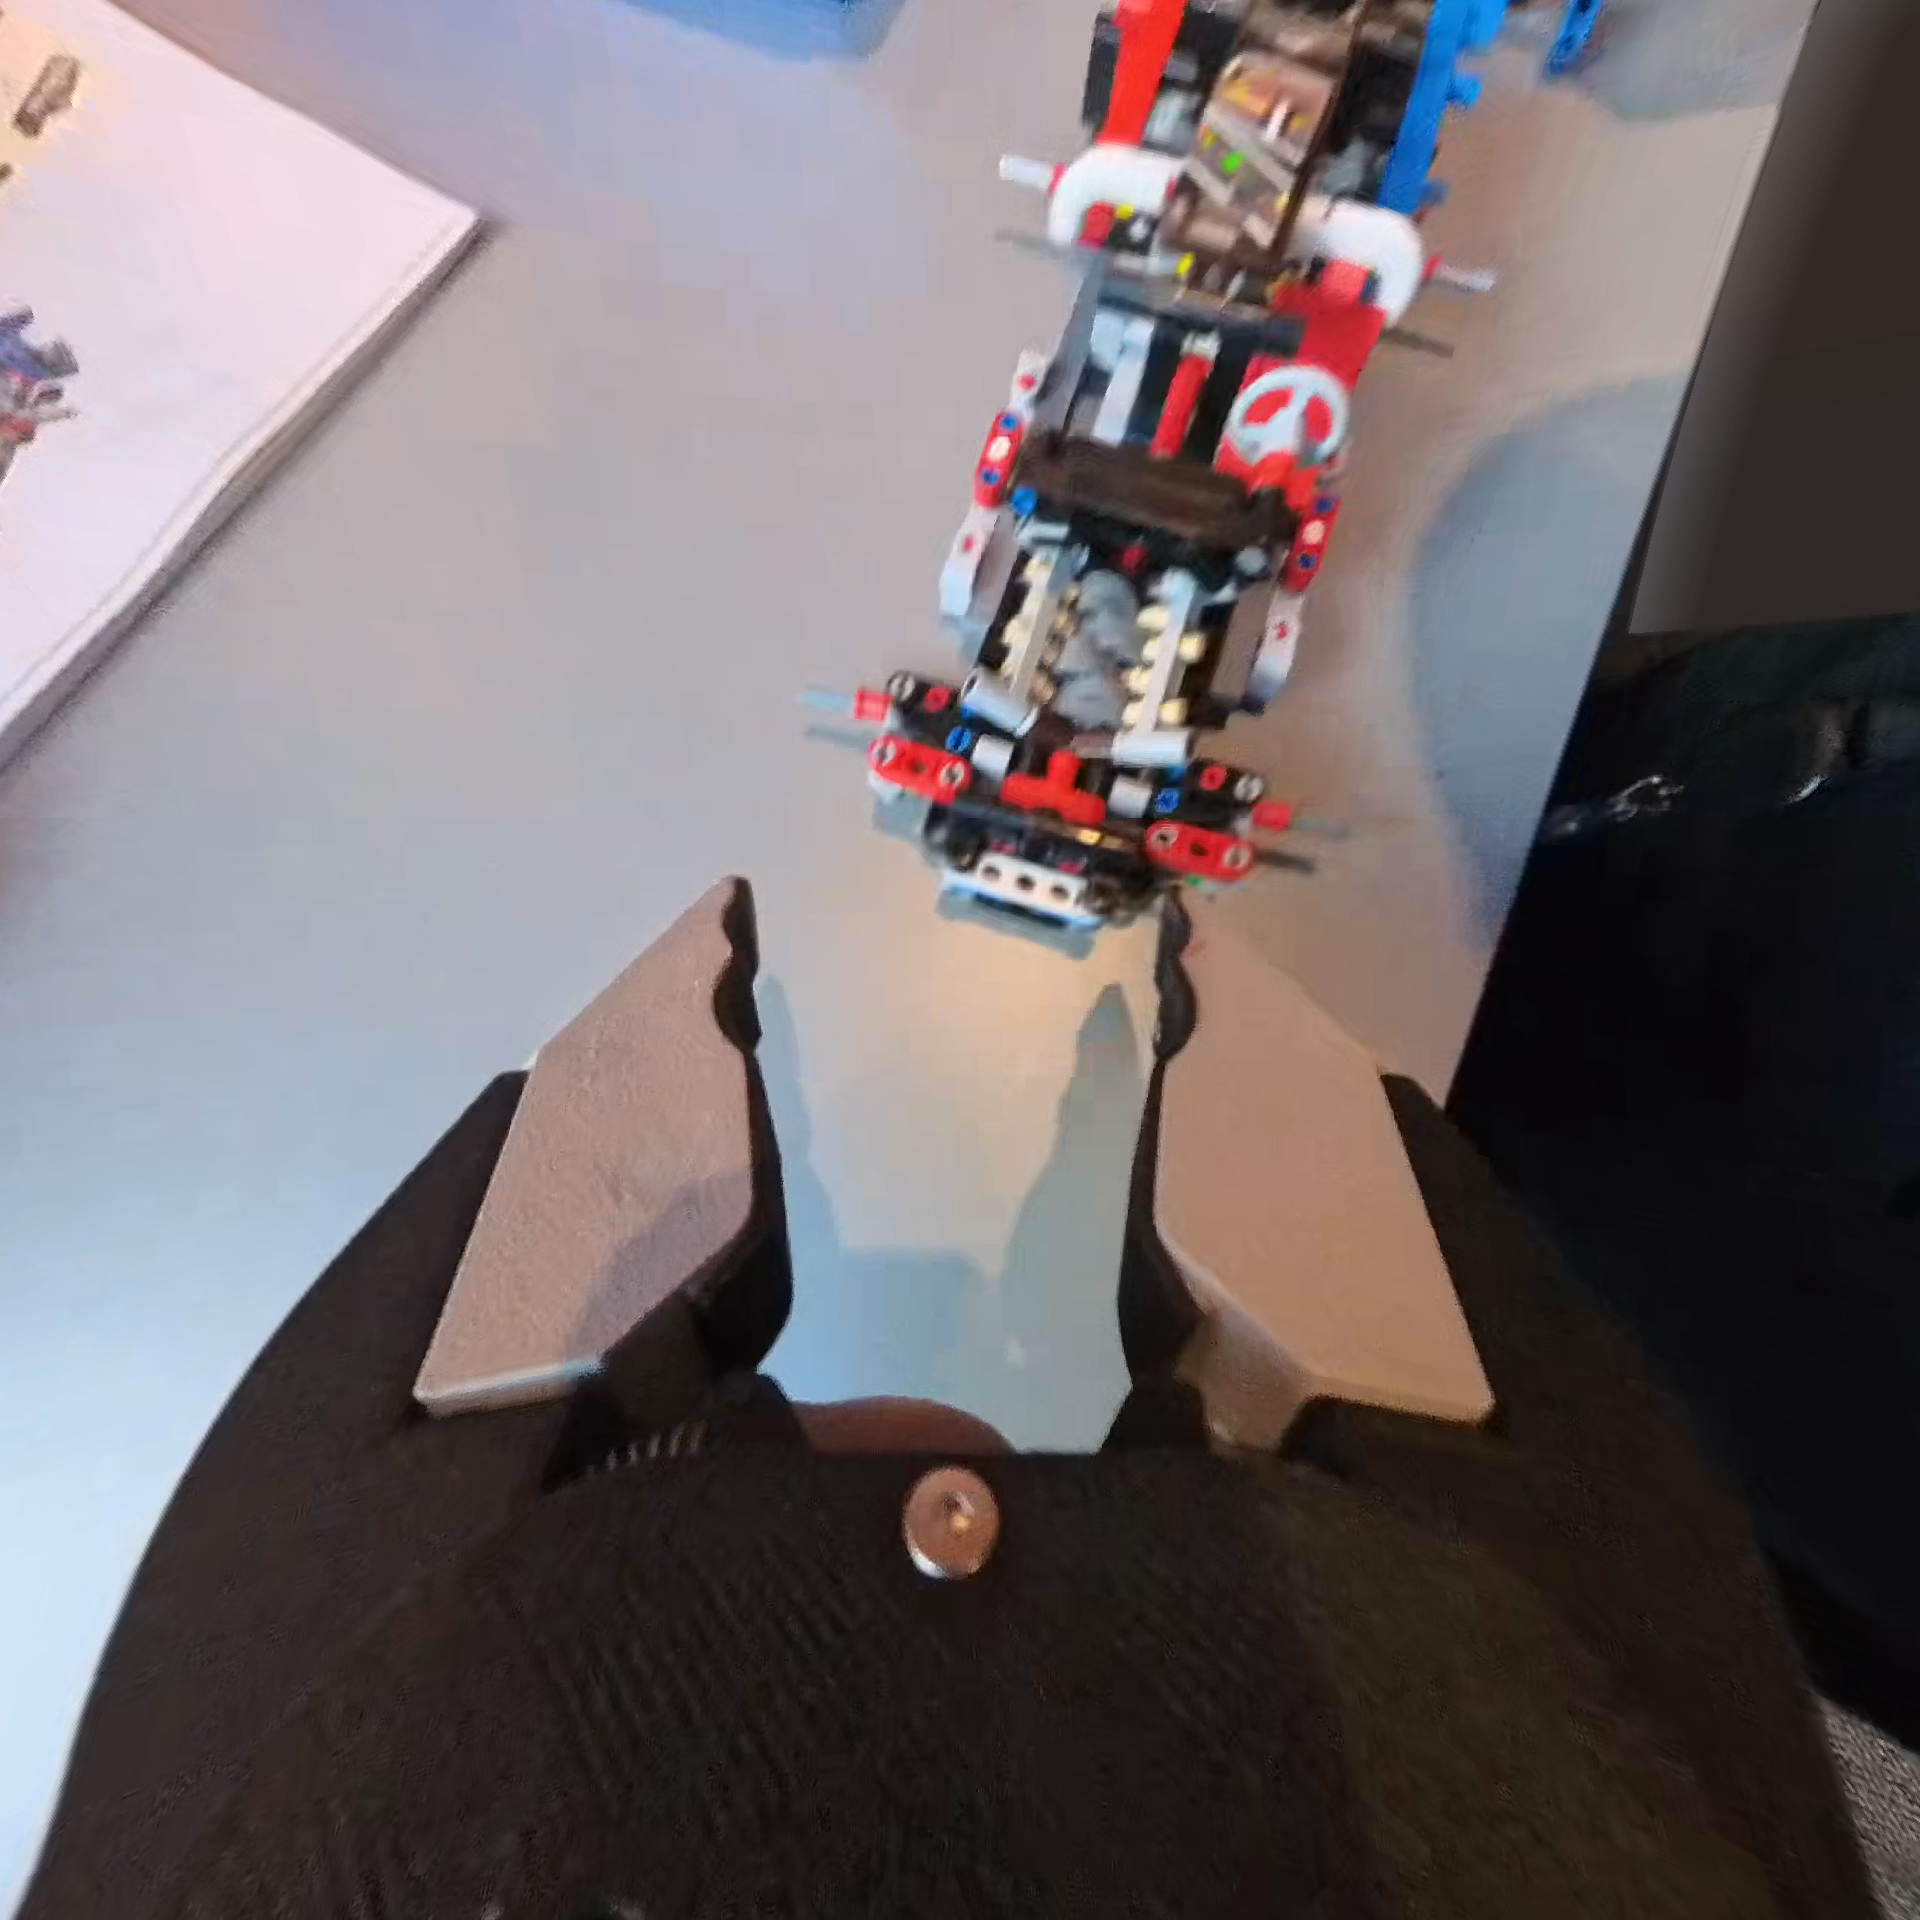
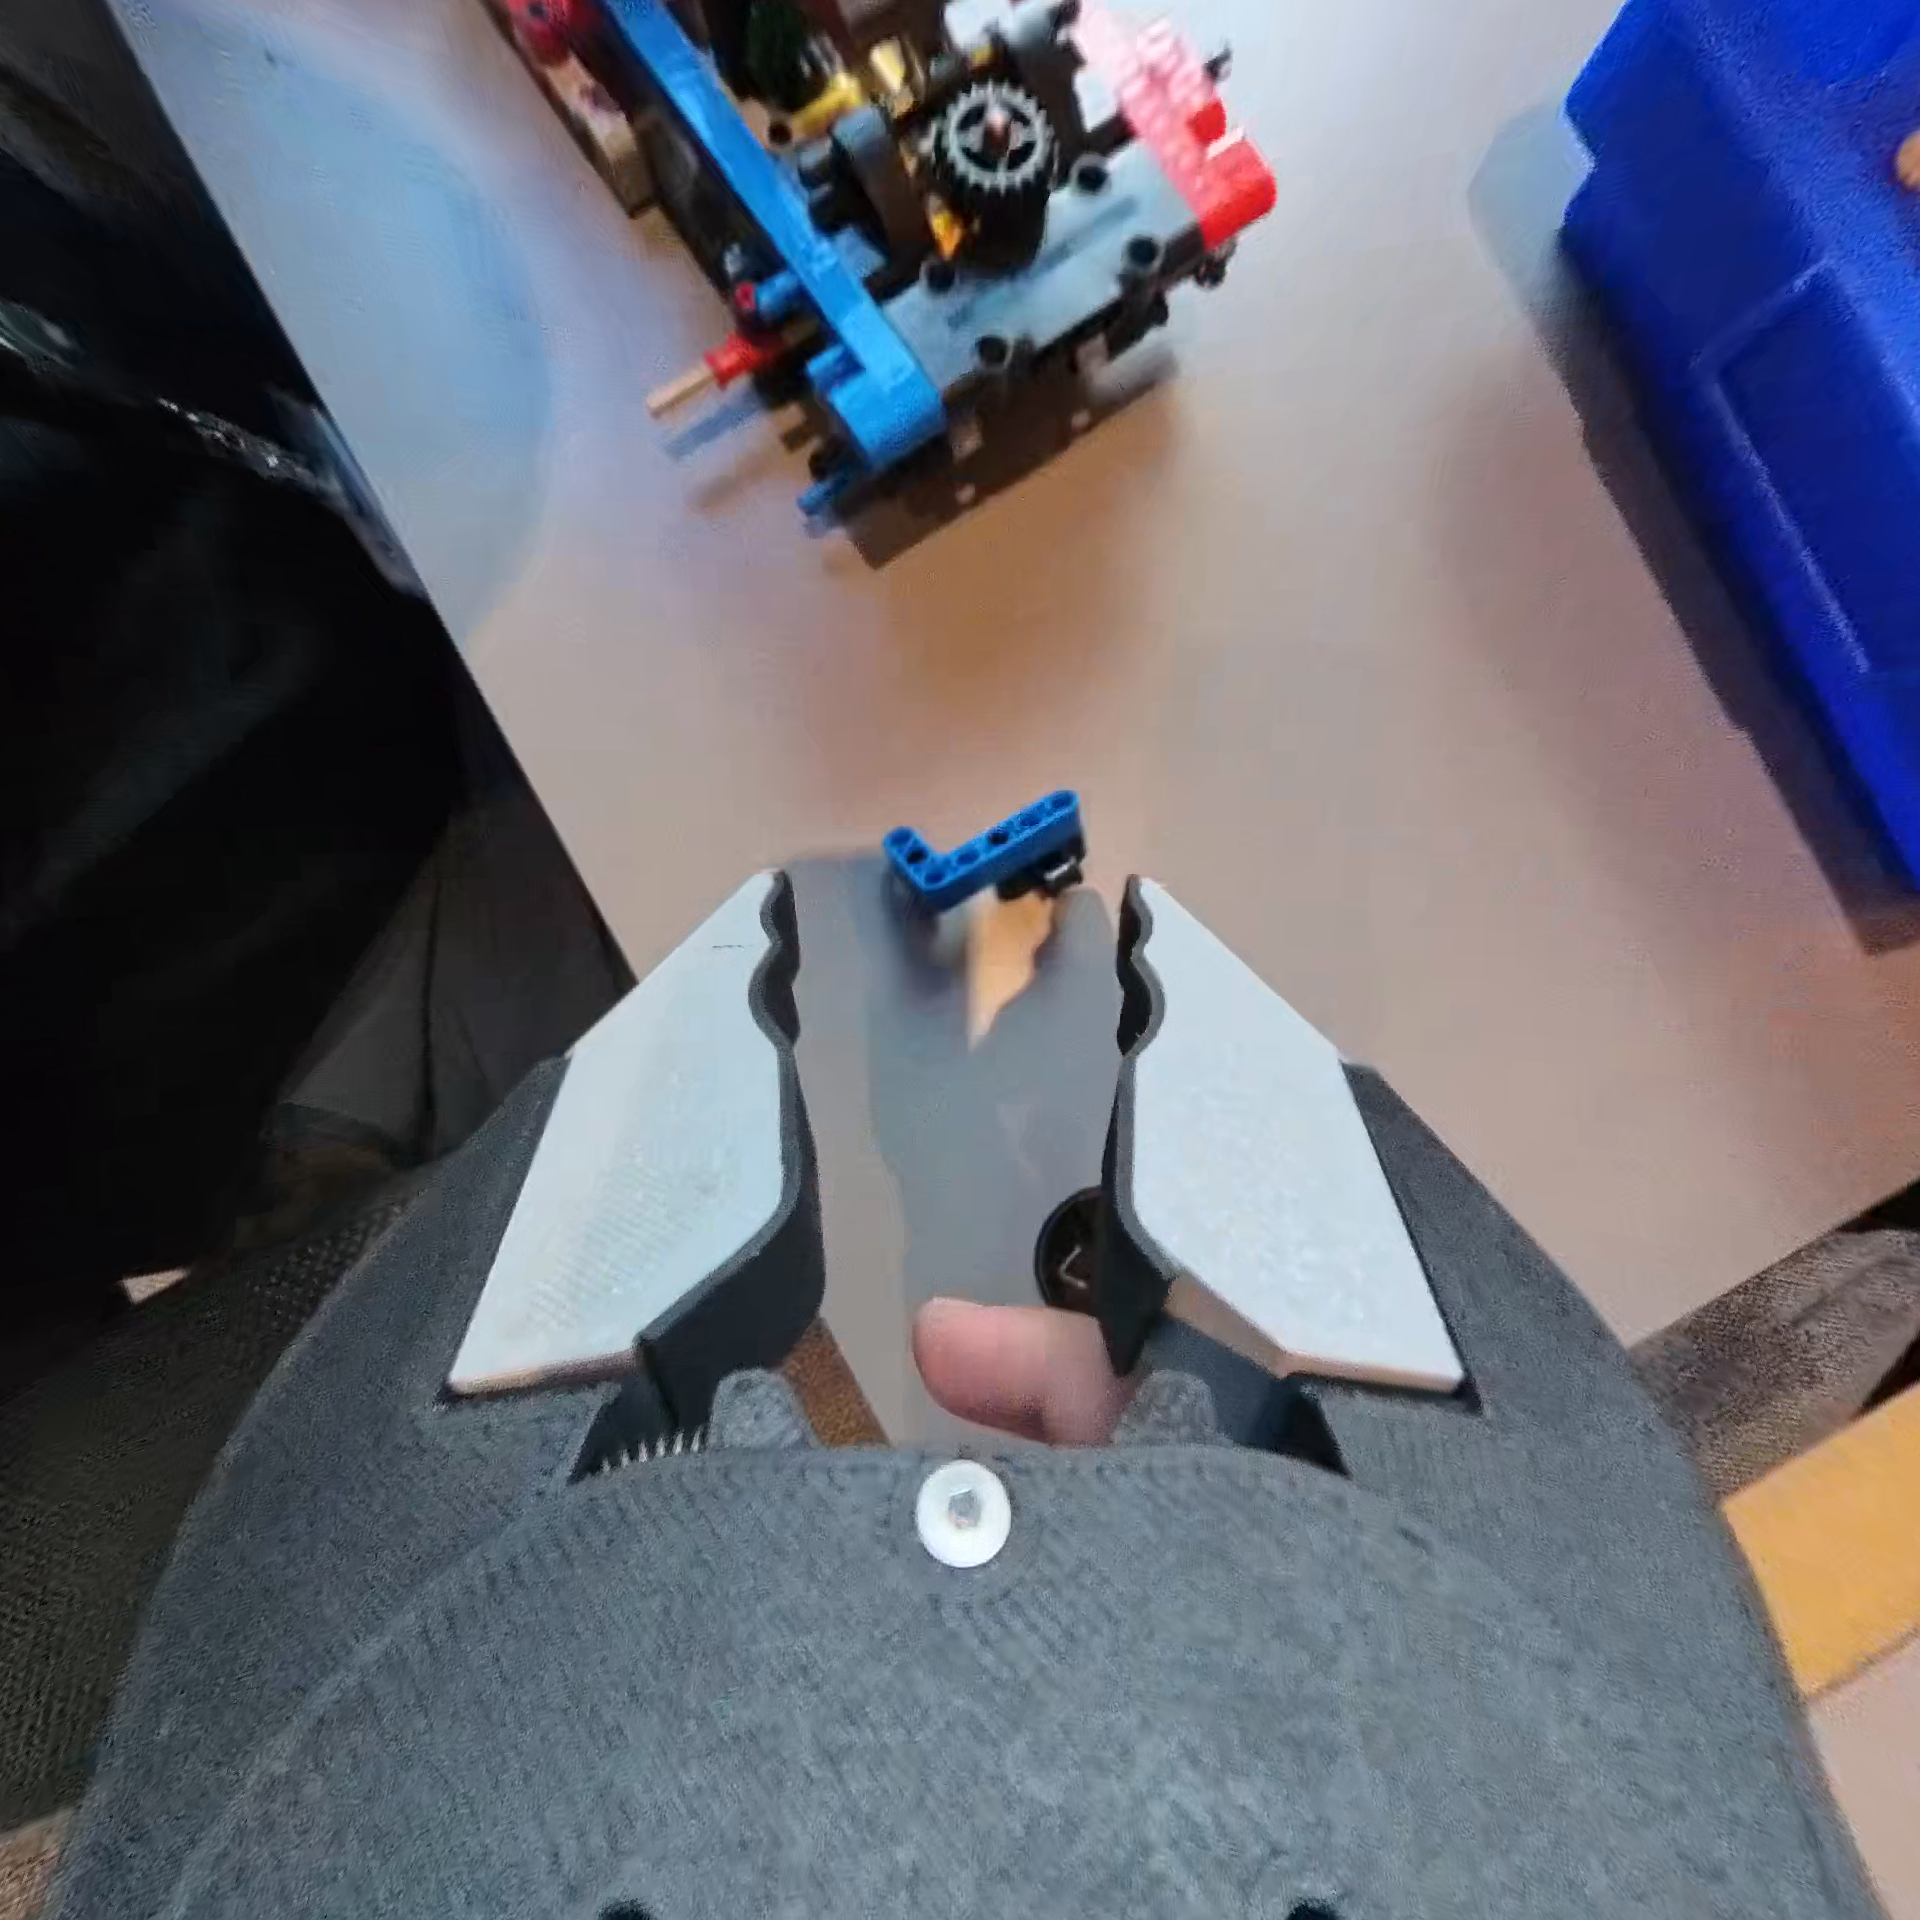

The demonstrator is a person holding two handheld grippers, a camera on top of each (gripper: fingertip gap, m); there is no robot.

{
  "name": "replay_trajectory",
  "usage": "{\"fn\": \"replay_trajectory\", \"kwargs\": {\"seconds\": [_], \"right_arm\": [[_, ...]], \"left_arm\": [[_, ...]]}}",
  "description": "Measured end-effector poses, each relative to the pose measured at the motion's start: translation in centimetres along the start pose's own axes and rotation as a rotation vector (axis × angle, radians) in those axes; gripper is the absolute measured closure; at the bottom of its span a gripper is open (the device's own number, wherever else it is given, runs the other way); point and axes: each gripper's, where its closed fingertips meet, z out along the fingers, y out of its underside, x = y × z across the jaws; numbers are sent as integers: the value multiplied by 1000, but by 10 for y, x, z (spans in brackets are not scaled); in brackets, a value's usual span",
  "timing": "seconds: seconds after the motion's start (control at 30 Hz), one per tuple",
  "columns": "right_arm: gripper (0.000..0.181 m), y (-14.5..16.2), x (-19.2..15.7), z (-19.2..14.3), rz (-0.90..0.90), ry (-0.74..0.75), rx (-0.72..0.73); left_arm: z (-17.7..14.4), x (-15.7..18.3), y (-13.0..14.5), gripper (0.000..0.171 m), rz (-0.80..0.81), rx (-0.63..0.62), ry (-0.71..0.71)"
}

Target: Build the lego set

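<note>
Left wrist view: one left gripper (image 1: 956, 935), its two grey fingers spread wide with nothing between them, is over a grey table (image 1: 582, 665). Just beyond its fingertips stands one partly built lego vehicle chassis (image 1: 1132, 582), running lengthwise away toward the far edge, with one steering wheel (image 1: 1294, 416) on its right side and two white curved arches farther back. One open instruction booklet (image 1: 197, 416) lies at the far left, well apart from the model; the table's right edge borders a dark area. Right wrist view: one right gripper (image 2: 951, 925), likewise wide open and holding nothing, points at one blue L-shaped beam (image 2: 982, 854) with a small black piece at its right end, lying on the table just beyond the fingertips. Farther off sits the model's other end, showing one long blue beam (image 2: 769, 229), one black gear (image 2: 992, 140) and one red block (image 2: 1210, 156). One blue bin (image 2: 1766, 343) stands at the far right. One fingertip (image 2: 997, 1361) shows between the finger bases.
</note>
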Motion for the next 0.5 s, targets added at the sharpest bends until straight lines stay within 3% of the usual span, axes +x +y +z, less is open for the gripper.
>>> {"fn": "replay_trajectory", "kwargs": {"seconds": [0.27,0.43,0.5], "right_arm": [[139,12,-4,22,-23,82,31],[151,5,-6,26,-6,128,112],[155,3,-6,29,4,143,148]], "left_arm": [[50,102,-89,105,147,45,133],[94,179,-126,114,43,130,260],[122,200,-125,122,50,84,283]]}}
